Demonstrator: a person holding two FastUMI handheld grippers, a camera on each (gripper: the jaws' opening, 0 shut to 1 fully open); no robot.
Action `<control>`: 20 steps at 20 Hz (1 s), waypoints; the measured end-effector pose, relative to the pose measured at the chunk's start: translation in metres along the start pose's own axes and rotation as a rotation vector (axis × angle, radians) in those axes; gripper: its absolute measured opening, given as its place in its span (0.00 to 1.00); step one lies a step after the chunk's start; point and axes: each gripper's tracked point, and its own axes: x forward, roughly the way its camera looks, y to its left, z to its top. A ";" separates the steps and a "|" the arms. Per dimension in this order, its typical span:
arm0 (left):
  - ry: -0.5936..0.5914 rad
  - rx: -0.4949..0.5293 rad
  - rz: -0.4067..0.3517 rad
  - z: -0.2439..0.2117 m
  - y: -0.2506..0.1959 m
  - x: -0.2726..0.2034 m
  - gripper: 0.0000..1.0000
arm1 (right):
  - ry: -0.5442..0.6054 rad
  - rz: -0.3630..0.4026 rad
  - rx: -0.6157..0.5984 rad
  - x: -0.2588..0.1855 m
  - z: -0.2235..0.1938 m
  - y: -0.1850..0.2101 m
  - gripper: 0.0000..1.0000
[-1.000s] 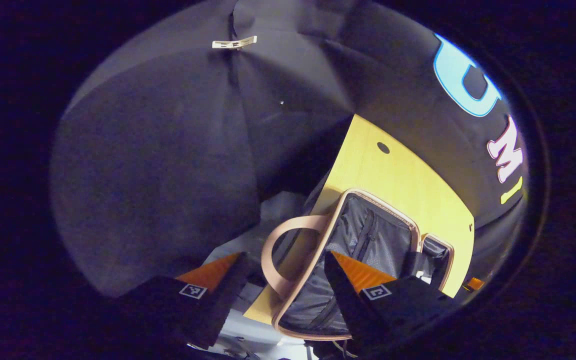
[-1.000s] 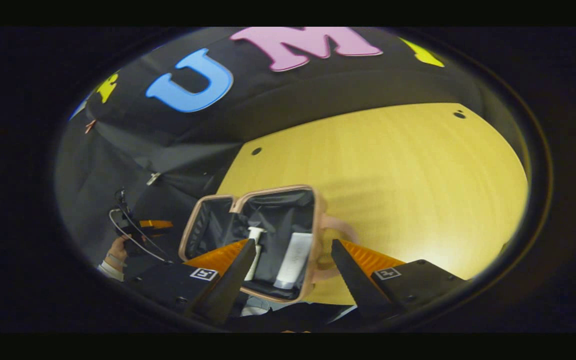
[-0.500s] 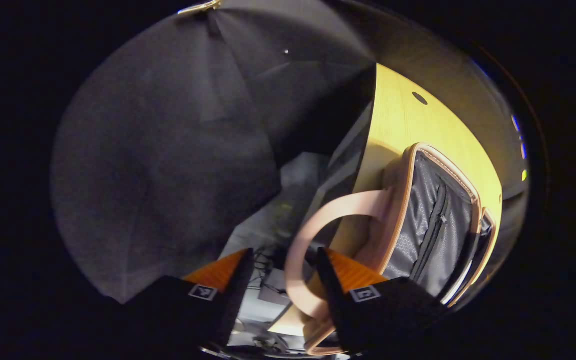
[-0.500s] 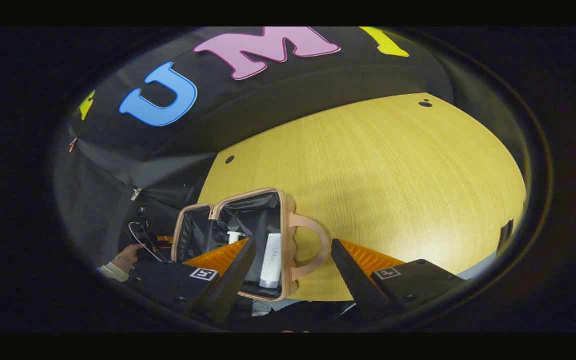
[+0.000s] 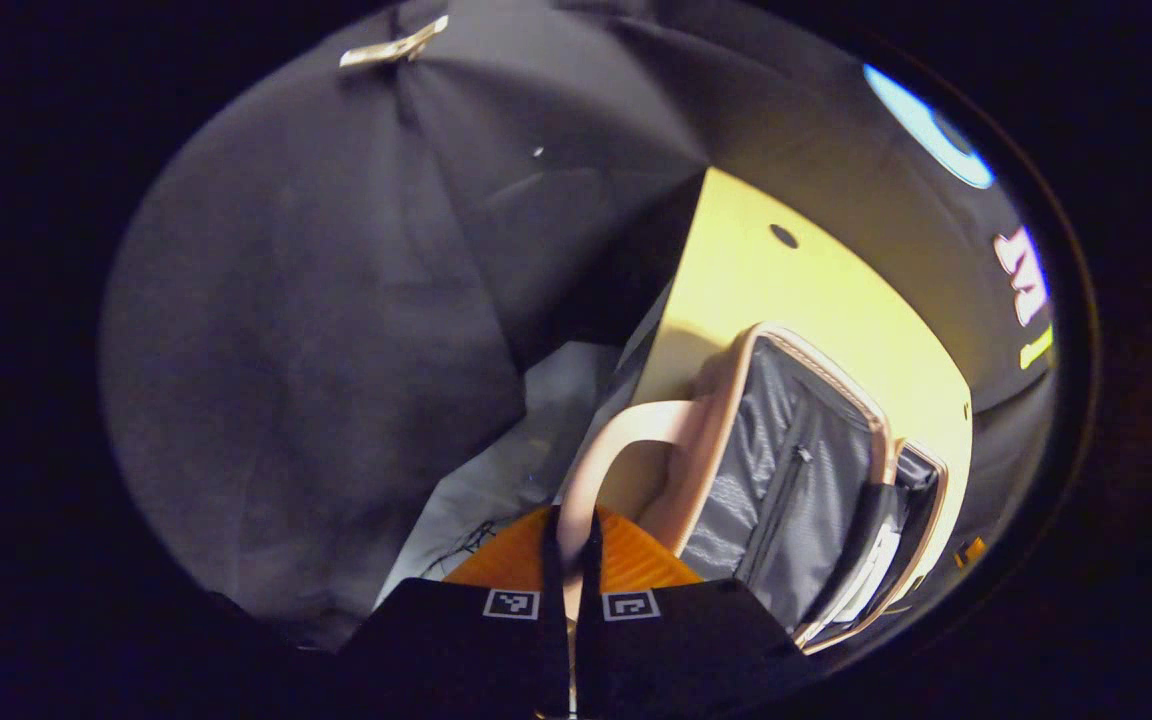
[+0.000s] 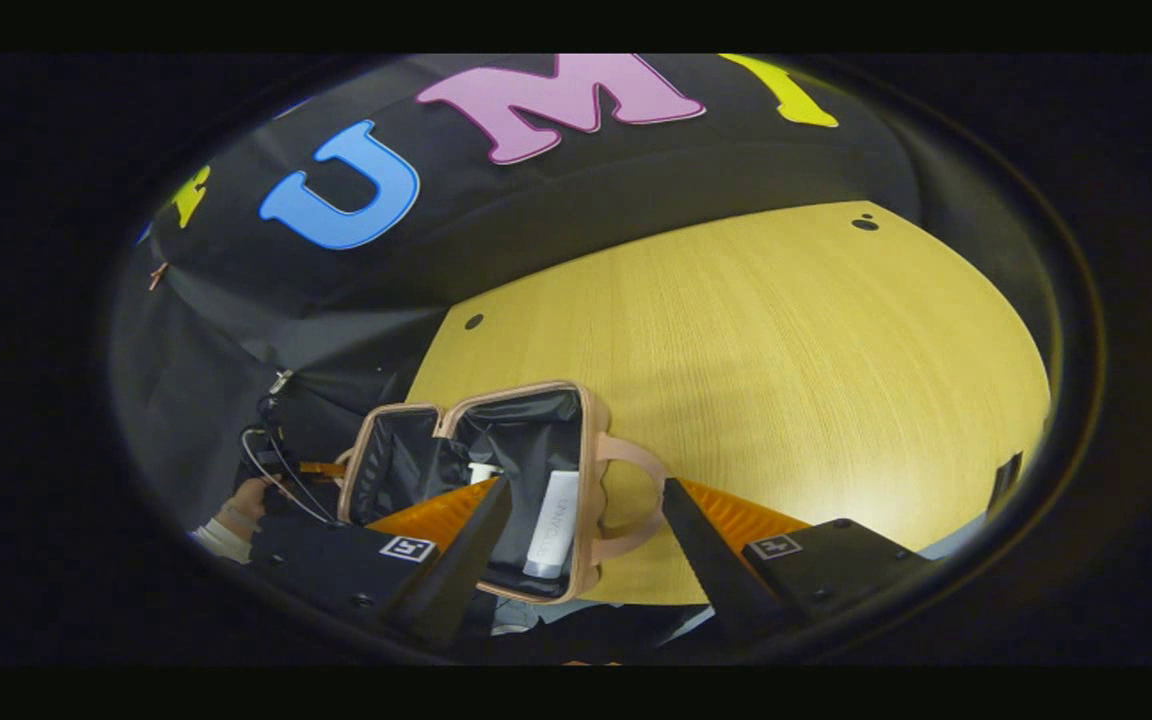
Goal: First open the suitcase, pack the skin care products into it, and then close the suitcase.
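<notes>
Left gripper (image 5: 566, 560) clamped on the suitcase handle (image 5: 608, 450), open suitcase (image 6: 496, 470) on the table (image 6: 786, 350) — right gripper (image 6: 586, 530) spread apart just above it.

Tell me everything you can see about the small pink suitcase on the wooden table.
The small pink suitcase lies open flat on the yellow wooden table, both halves lined with dark grey fabric; one half has a zipped pocket. Each half carries a curved pink handle. A white tube and a white pump bottle lie in one half. The left gripper is shut on the other half's handle. The right gripper hovers open above it.
</notes>
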 end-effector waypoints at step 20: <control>-0.244 0.319 -0.581 -0.075 -0.445 -0.173 0.06 | -0.134 0.118 -0.014 -0.108 0.057 -0.070 0.96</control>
